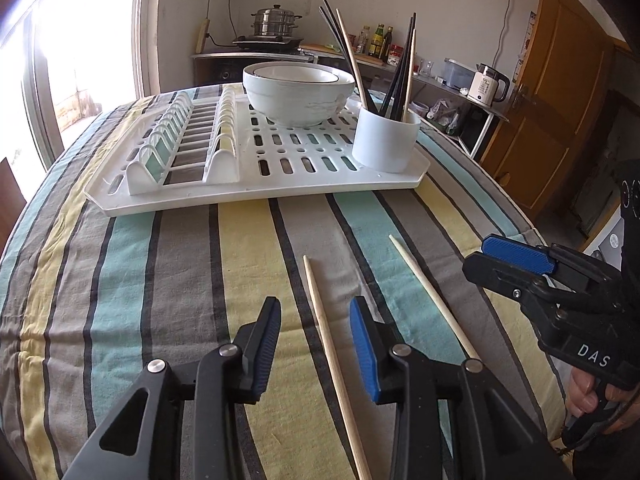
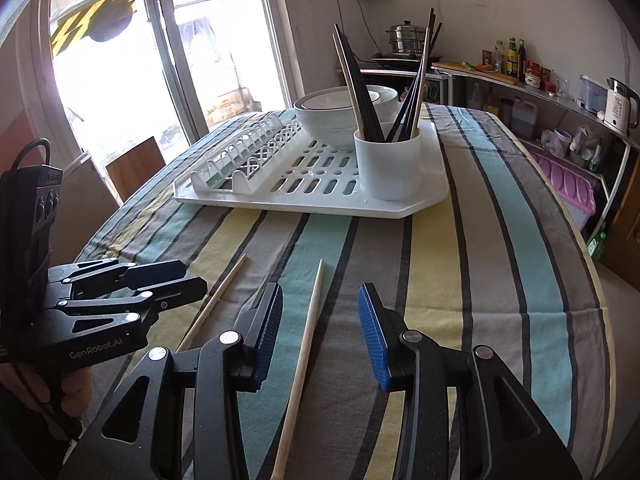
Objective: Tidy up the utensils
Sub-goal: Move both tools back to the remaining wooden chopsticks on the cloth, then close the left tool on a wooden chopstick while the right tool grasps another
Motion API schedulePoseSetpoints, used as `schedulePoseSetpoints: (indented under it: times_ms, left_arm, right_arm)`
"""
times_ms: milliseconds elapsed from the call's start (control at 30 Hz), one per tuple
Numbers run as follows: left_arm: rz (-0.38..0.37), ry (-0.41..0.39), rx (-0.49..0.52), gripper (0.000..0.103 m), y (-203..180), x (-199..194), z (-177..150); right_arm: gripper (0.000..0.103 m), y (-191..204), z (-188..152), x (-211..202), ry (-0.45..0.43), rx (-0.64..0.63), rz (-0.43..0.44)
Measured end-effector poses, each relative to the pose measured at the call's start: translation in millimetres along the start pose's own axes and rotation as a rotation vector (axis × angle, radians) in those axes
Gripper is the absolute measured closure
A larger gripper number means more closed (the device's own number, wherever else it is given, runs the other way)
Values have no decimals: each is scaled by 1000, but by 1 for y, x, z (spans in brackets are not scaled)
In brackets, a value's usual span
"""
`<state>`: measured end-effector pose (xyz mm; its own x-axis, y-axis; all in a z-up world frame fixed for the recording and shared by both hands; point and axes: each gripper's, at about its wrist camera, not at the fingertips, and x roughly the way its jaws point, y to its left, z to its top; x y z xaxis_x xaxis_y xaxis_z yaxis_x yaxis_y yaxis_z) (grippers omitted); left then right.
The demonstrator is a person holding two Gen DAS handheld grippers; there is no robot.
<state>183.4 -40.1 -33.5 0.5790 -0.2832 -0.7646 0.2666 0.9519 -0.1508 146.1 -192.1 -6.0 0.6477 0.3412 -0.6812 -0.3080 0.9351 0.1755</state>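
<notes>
Two pale wooden chopsticks lie loose on the striped tablecloth (image 1: 168, 264), side by side but not touching, in front of the white dish rack (image 1: 256, 184).

Left gripper (image 1: 316, 344): jaws spread, nothing pinched. The left chopstick (image 1: 332, 360) runs up between its blue pads; pads stand clear of it on both sides.

Right gripper (image 2: 320, 336): jaws spread, nothing pinched. The right chopstick (image 2: 304, 356) lies in the gap between its fingers, no contact visible. In the left wrist view the same stick sits just right of the left gripper's right finger.

Both grippers point down at the table, close beside each other; each shows at the edge of the other's view, with a hand (image 1: 596, 396) on the trigger grip.

On the rack: white utensil cup (image 2: 390, 168) at the near right corner, holding black and wooden chopsticks upright and fanned out. Stacked white bowls (image 1: 298, 90) behind it. Plate slots on the left stand bare.

Background: steamer pot (image 1: 276, 20) on a stove, electric kettle (image 1: 490, 82) on a shelf.
</notes>
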Motion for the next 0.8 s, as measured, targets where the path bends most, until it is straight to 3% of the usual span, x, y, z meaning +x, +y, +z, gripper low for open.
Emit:
schedulePoseSetpoints:
  times_ms: [267,533,800]
  left_arm:
    - [7,46,3,68,0,22,10]
    - [49,34,44,83,-4,29,14]
    - [94,31,103,91,-13,33,15]
  right_arm:
    - [72,7,3,24,67,-42,-1]
    - [81,8,9,48,128,-57,-12]
    - [88,15,14,59,154,-106,-59]
